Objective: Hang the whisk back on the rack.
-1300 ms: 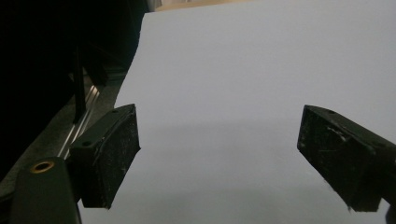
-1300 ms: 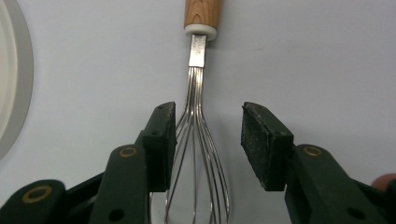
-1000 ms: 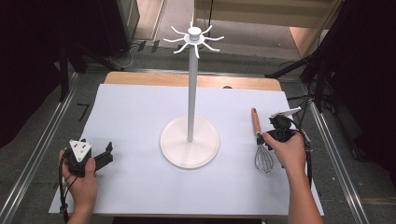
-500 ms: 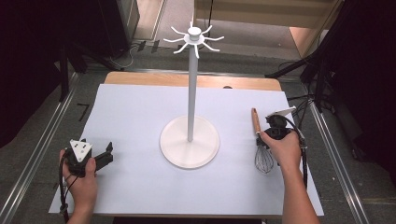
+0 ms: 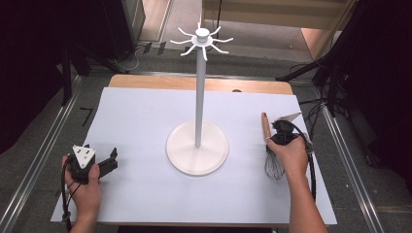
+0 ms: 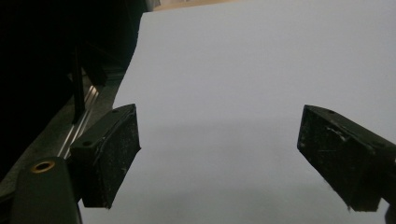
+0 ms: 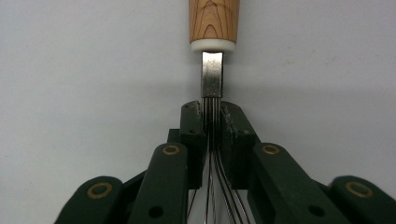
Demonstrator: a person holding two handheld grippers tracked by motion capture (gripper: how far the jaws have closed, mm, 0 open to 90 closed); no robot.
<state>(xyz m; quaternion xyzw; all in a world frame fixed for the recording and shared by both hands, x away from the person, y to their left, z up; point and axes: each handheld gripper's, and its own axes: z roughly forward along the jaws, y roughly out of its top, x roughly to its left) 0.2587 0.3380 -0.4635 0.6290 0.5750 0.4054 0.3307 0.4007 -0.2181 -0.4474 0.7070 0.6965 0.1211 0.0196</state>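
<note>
Wood-handled whisk (image 5: 270,148) lies at right edge of mat, w/ your right gripper (image 7: 212,122) clenched on wires just below ferrule. Keep grip firm, lift straight, aim for stand (image 5: 198,97) hooks. Left gripper (image 6: 219,154) rests near-left, jaws spread, empty.

Wooden-handled wire whisk (image 5: 270,150), flat on table

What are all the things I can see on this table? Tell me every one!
Hook stand: one, white, upright at the table's middle, round base.
Whisk: one, wooden handle and metal wires, at the right side.
Table cover: one, white, spread over the wooden table.
Left gripper: one, black, near left corner, jaws apart, holding nothing.
Right gripper: one, black, jaws shut on the whisk's wires.
Hands: two, one on each gripper.
</note>
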